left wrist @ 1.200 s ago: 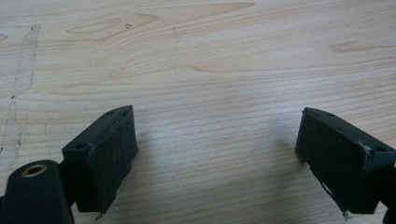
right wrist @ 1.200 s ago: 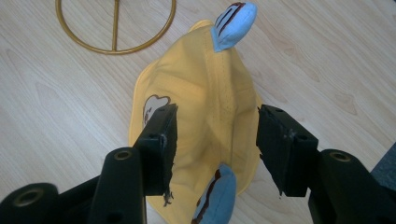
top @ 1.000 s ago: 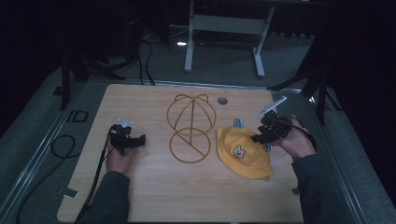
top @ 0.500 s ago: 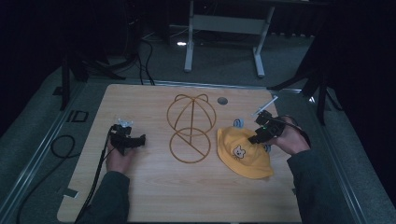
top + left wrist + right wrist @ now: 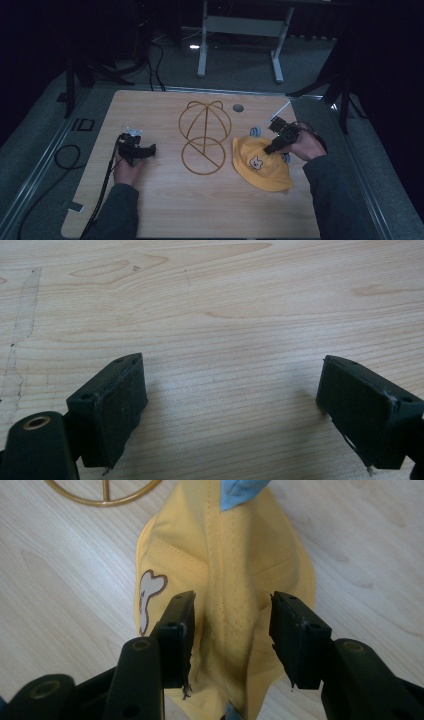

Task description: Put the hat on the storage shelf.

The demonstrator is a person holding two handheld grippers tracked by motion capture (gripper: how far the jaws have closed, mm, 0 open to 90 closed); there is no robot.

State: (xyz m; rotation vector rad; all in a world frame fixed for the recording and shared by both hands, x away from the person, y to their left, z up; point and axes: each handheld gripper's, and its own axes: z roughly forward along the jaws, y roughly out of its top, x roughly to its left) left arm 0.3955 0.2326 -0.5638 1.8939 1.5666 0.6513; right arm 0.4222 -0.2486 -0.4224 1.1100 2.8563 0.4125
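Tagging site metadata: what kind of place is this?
Likely a lab or studio data-collection station: a wooden table edged by a metal frame, cables trailing over grey floor, dark surroundings, and a person working a handheld right gripper over a yellow hat.

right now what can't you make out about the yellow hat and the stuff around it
- Yellow fabric hat: in the high view its right edge lies under the right hand-held gripper and hand.
- Same hat: bottom edge of the right gripper view cuts it off; pad contact unclear.
- Small blue pieces beside the hat: too small to identify.
- Gold wire frame: cut by the top edge.
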